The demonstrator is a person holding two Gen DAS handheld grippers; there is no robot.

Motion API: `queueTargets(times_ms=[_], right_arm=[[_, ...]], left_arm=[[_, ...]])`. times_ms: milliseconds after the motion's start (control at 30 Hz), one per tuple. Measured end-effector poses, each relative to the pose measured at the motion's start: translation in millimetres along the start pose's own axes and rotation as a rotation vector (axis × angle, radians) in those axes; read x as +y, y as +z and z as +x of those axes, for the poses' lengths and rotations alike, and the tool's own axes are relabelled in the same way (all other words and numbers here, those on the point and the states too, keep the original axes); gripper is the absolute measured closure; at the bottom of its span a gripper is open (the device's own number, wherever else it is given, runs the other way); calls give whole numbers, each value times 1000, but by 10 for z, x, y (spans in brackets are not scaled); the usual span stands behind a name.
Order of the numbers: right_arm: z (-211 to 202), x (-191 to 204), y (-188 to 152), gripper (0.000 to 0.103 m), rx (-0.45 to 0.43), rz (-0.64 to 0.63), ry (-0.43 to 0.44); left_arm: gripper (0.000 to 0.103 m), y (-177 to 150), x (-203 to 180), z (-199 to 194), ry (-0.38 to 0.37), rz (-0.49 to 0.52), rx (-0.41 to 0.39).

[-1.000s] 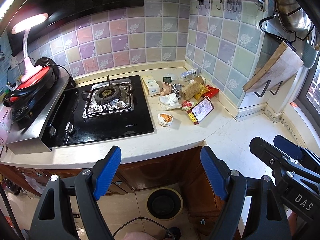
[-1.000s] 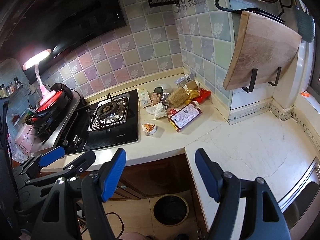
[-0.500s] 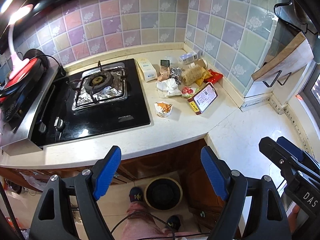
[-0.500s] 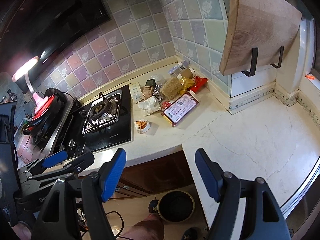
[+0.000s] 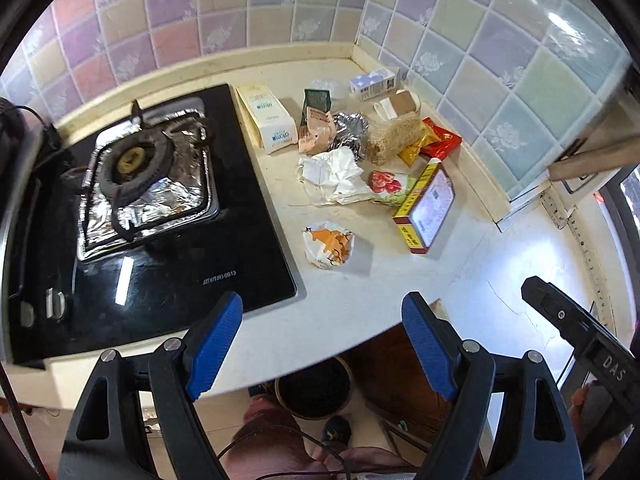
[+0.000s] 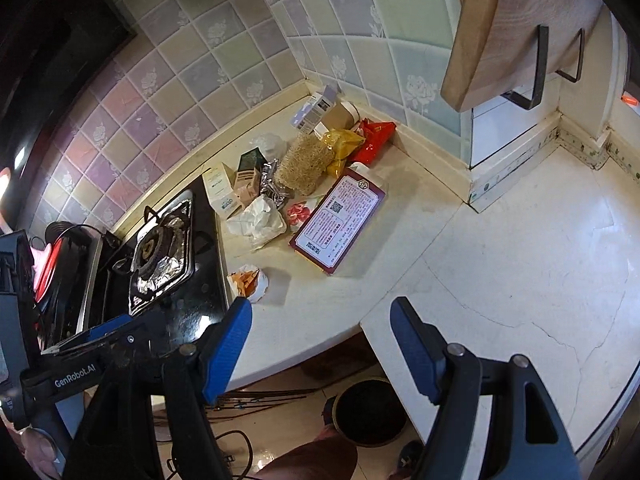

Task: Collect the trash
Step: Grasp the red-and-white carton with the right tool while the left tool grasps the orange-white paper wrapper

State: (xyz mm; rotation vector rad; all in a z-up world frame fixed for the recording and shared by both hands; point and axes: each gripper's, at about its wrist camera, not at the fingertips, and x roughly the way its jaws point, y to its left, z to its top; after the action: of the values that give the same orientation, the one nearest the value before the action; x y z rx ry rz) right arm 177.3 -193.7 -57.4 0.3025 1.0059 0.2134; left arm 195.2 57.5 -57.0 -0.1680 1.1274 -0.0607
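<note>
The left gripper (image 5: pixel 322 340) is held over the countertop's (image 5: pixel 360 300) front edge, jaws apart, nothing between them. Left to right: the gas hob (image 5: pixel 152 216) is seen at the left end, then the crumpled orange-printed wrapper (image 5: pixel 329 244) near the front edge beside it, then trash (image 5: pixel 352 148) heaped toward the back corner, a red box (image 5: pixel 426 208) alongside. Only the right view shows the hung cutting board (image 6: pixel 516 20). The right gripper (image 6: pixel 320 344) is also spread wide and empty. A round bin (image 6: pixel 370 412) sits on the floor below.

Two tongs (image 5: pixel 322 342) (image 6: pixel 320 346), one stove (image 5: pixel 152 168), one bin (image 5: pixel 316 386), four cartons (image 5: pixel 266 118).
</note>
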Motion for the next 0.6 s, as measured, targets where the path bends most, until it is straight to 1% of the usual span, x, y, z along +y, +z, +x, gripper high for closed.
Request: queueTargets(times_ms=[67, 100, 200, 300, 467, 600], right_arm=[[170, -15, 83, 31, 18, 31, -4], [266, -27, 131, 31, 27, 45, -18], [538, -57, 265, 31, 45, 87, -46], [792, -75, 397, 31, 62, 123, -39], [1211, -118, 553, 31, 96, 180, -44], [1420, -174, 609, 31, 114, 236, -27]], left_arm=[[22, 84, 77, 172, -27, 10, 30], [22, 138, 118, 316, -47, 17, 63], [22, 218, 187, 591, -91, 21, 127], [22, 296, 198, 885, -112, 26, 183], [23, 402, 160, 1163, -133, 56, 226], [23, 474, 98, 1329, -120, 91, 245]])
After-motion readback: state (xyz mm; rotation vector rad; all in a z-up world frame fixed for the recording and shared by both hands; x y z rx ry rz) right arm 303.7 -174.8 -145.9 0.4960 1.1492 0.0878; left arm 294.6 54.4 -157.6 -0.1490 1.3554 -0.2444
